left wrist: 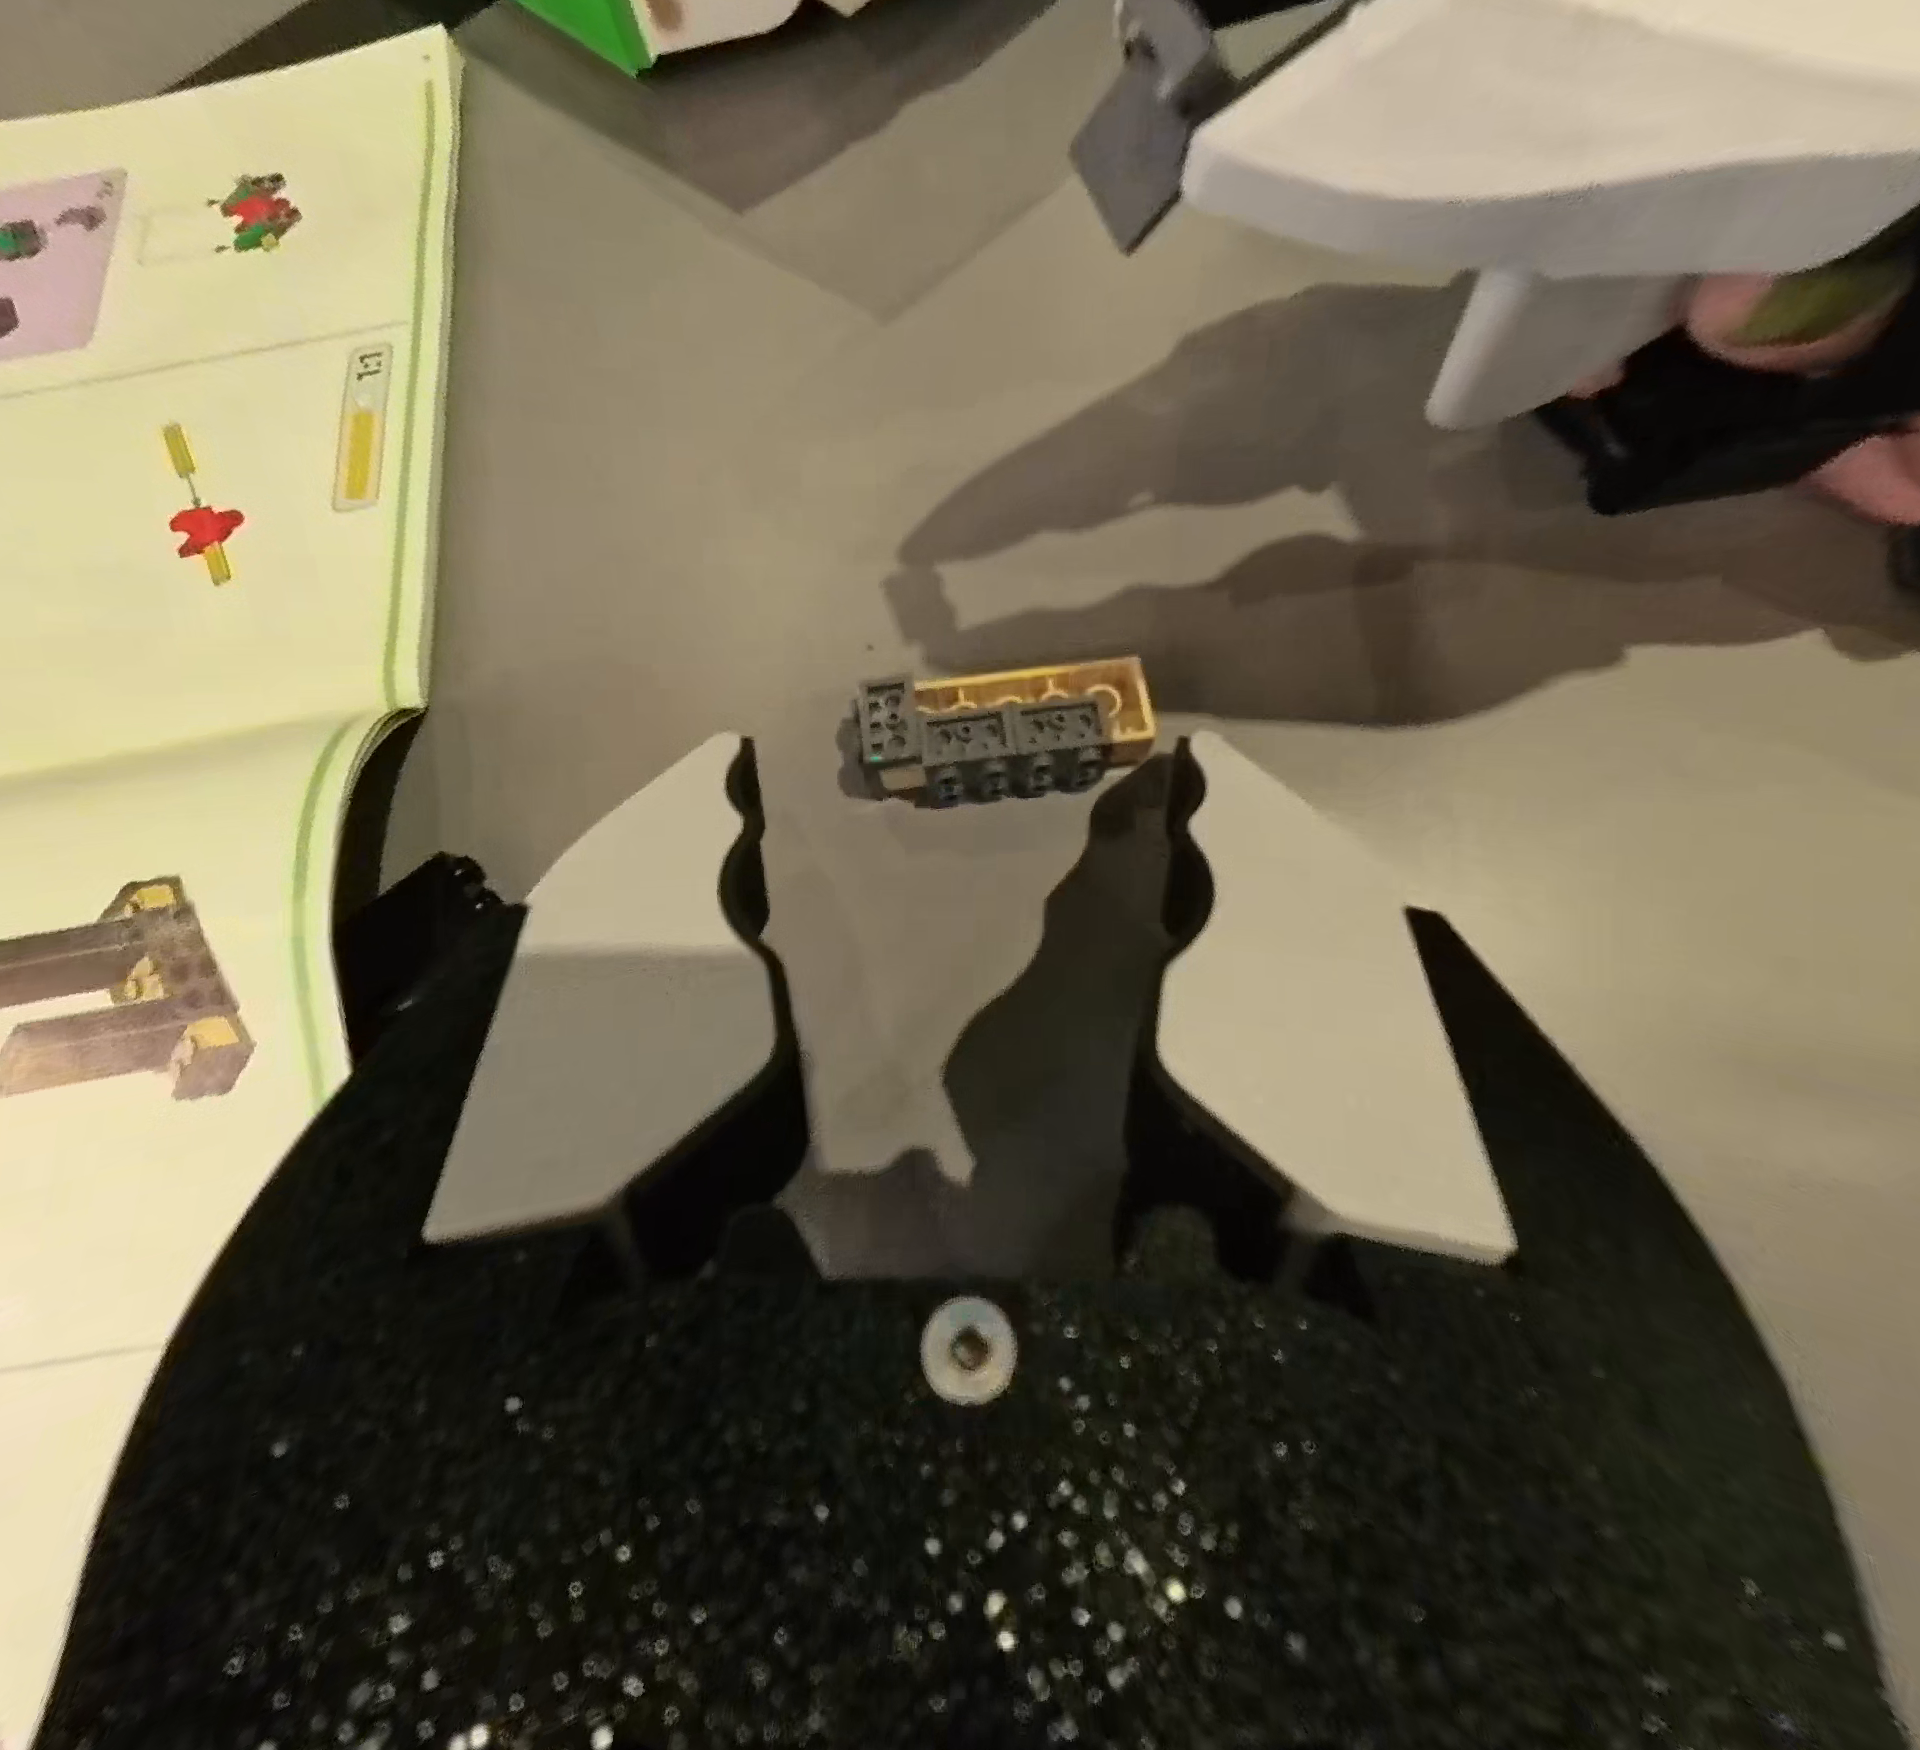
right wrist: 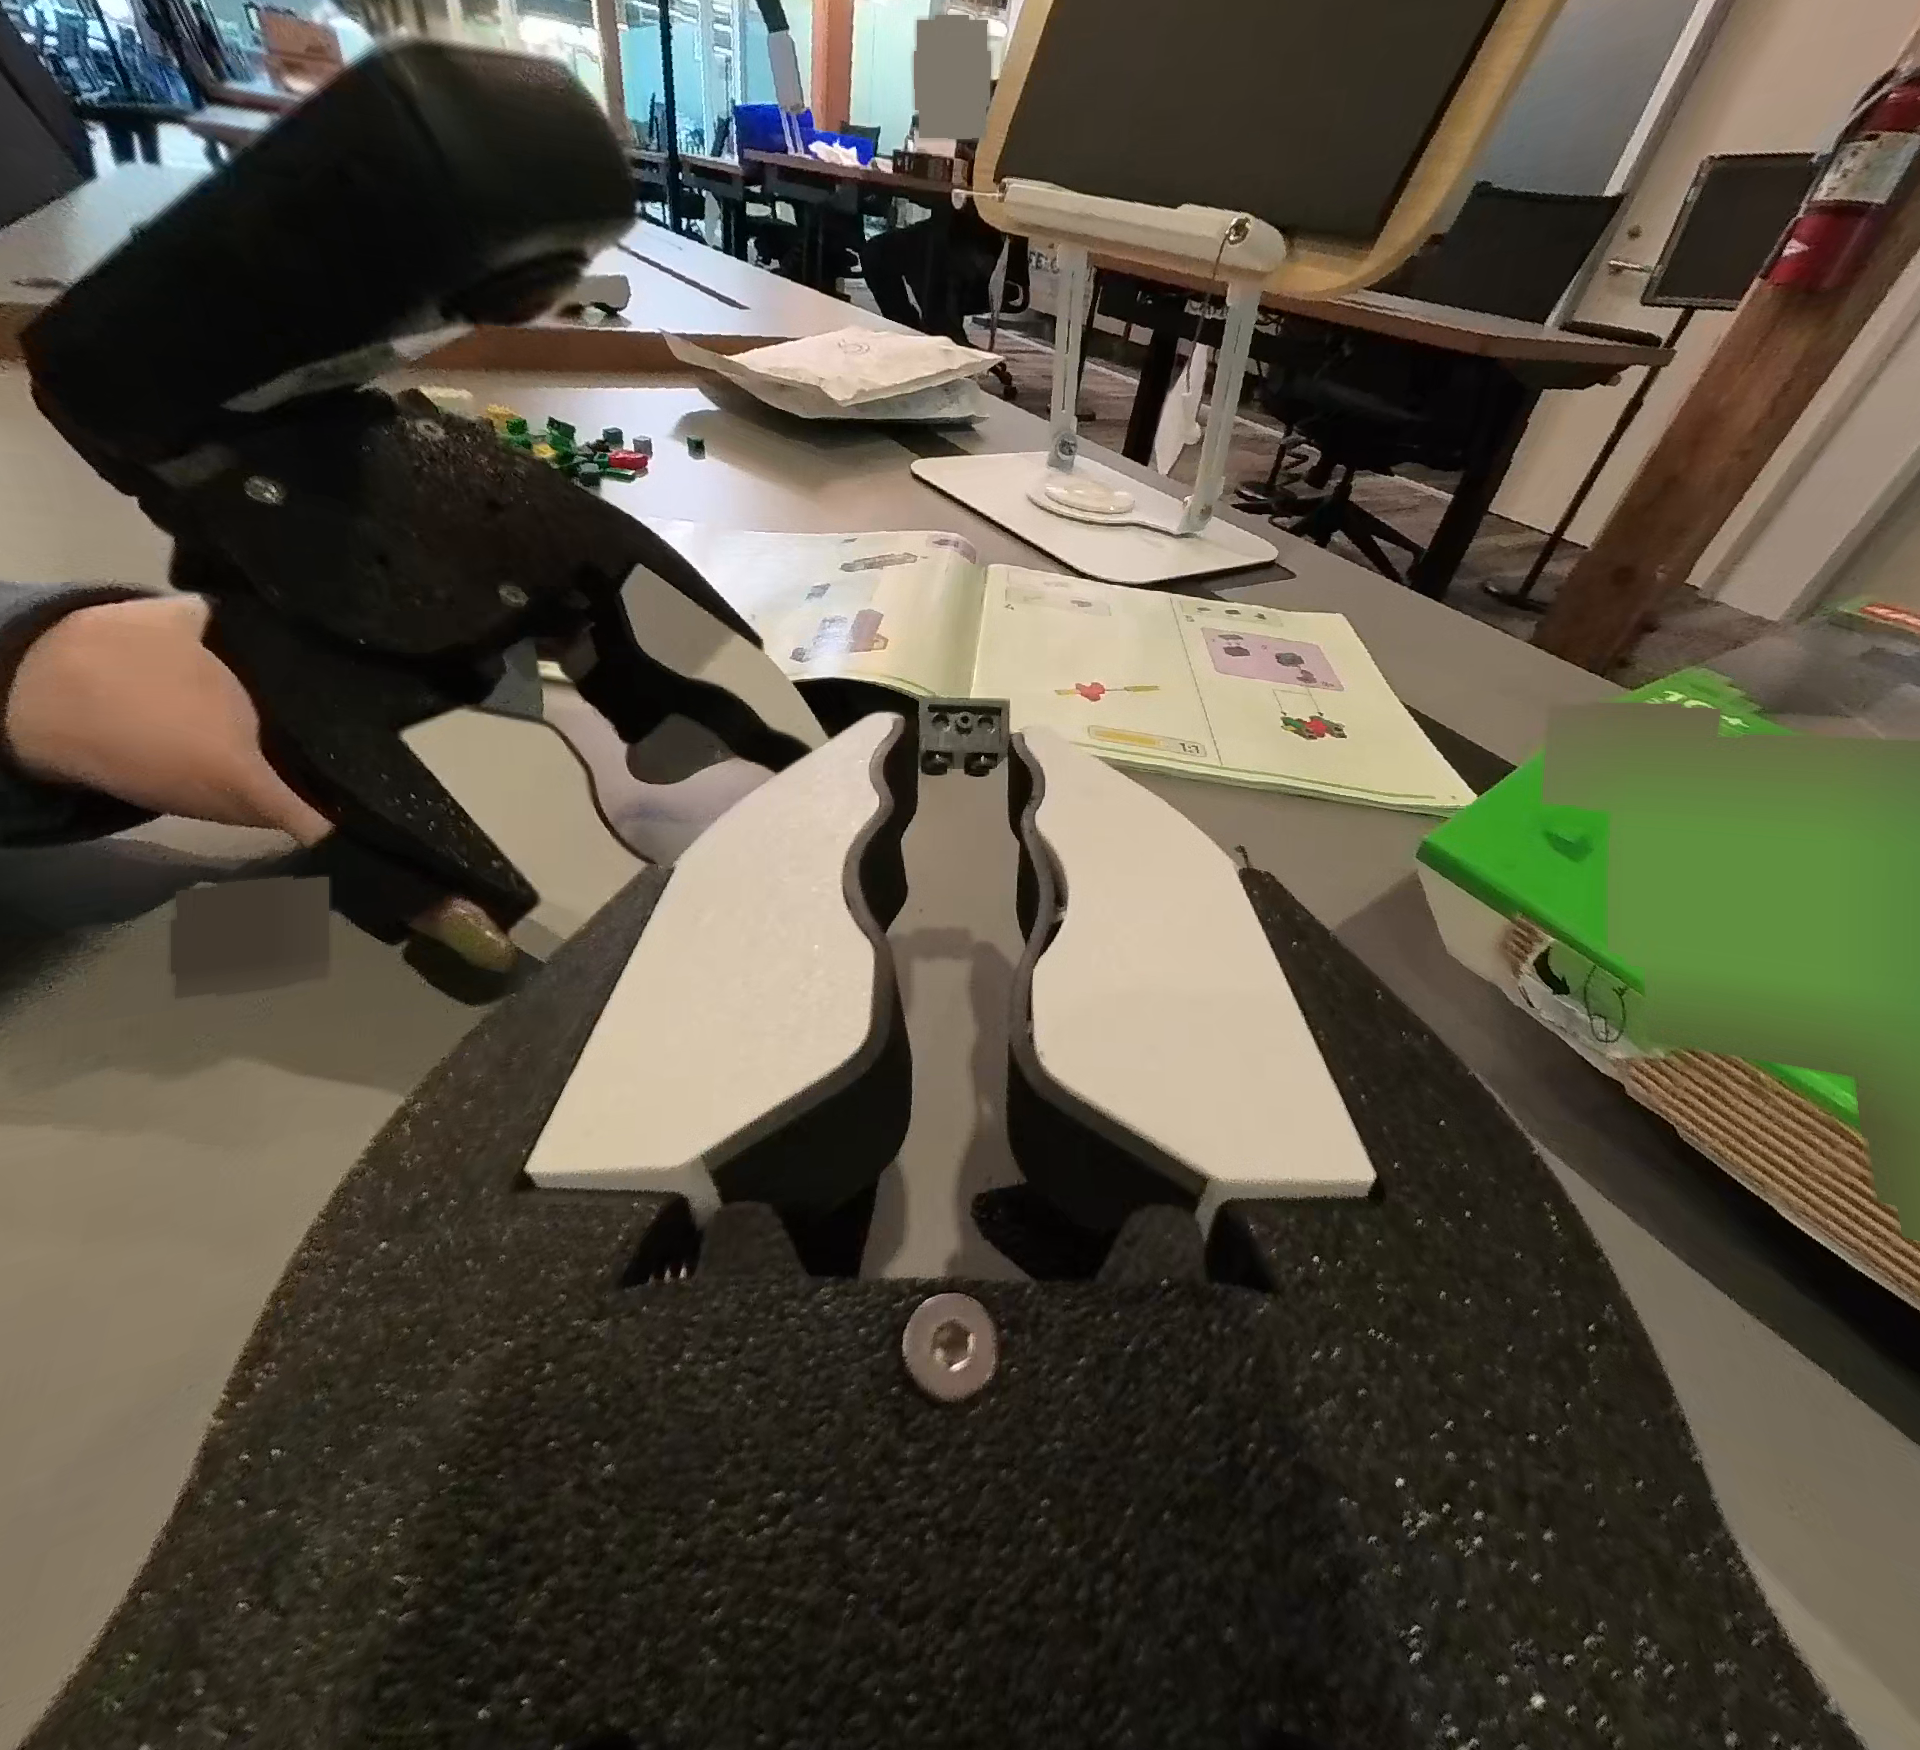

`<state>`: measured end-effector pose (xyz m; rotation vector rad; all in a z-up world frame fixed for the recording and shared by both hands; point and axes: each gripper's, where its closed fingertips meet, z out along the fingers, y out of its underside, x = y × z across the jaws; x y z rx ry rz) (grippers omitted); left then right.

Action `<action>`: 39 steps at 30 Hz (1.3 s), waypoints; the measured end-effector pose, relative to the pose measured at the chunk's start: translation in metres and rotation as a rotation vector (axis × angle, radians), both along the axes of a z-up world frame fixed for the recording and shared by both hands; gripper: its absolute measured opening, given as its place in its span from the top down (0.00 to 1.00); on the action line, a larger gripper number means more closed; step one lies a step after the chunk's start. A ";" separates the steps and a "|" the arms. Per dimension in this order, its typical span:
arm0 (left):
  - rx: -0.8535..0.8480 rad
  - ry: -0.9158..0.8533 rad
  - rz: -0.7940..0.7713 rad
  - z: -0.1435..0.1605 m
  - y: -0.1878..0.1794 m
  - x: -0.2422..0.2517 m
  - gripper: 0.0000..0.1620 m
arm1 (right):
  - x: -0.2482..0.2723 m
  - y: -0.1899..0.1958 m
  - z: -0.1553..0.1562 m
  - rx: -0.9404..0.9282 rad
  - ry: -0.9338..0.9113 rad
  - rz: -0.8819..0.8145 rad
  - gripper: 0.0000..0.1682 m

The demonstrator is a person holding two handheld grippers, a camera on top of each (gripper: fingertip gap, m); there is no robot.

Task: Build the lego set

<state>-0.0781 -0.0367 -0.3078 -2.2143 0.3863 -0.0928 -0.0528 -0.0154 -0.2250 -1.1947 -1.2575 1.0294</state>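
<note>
The left gripper (left wrist: pixel 966 755) stands with fingers spread wide just short of the part-built assembly (left wrist: pixel 995 732), a tan brick with grey studded pieces along its near side, lying on the table (left wrist: pixel 623 474) slightly beyond the fingertips and between their lines. The right gripper (right wrist: pixel 966 744) pinches a small grey brick (right wrist: pixel 964 736) at its fingertips. Both parts look light, rigid and smooth-sided, so flat opposing faces probably offer the surest hold.

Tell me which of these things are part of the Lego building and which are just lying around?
Part of the job:
- tan and grey brick assembly
- small grey brick in the right gripper
- open instruction booklet
- loose bricks

Lying about:
- green box
- tablet stand
- paper bag
</note>
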 end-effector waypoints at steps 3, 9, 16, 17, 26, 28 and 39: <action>-0.007 0.009 0.001 -0.001 0.002 0.003 0.54 | 0.002 0.003 0.002 -0.031 0.017 -0.004 0.91; -0.010 0.060 -0.015 -0.002 0.004 0.007 0.58 | 0.003 0.005 0.003 -0.052 0.029 -0.009 0.91; -0.018 0.050 -0.024 -0.002 0.005 0.011 0.61 | 0.003 0.006 0.002 -0.049 0.024 -0.013 0.91; -0.021 0.040 -0.026 -0.002 0.005 0.011 0.62 | 0.003 0.006 0.003 -0.055 0.027 -0.014 0.91; -0.029 0.031 -0.201 -0.003 -0.003 0.007 0.65 | 0.004 0.007 0.003 -0.068 0.031 -0.010 0.91; -0.021 0.041 -0.288 -0.003 -0.008 0.008 0.65 | 0.004 0.006 0.003 -0.065 0.029 -0.003 0.91; 0.001 0.058 -0.484 -0.002 -0.025 0.005 0.65 | 0.001 -0.001 -0.001 -0.016 -0.004 0.021 0.91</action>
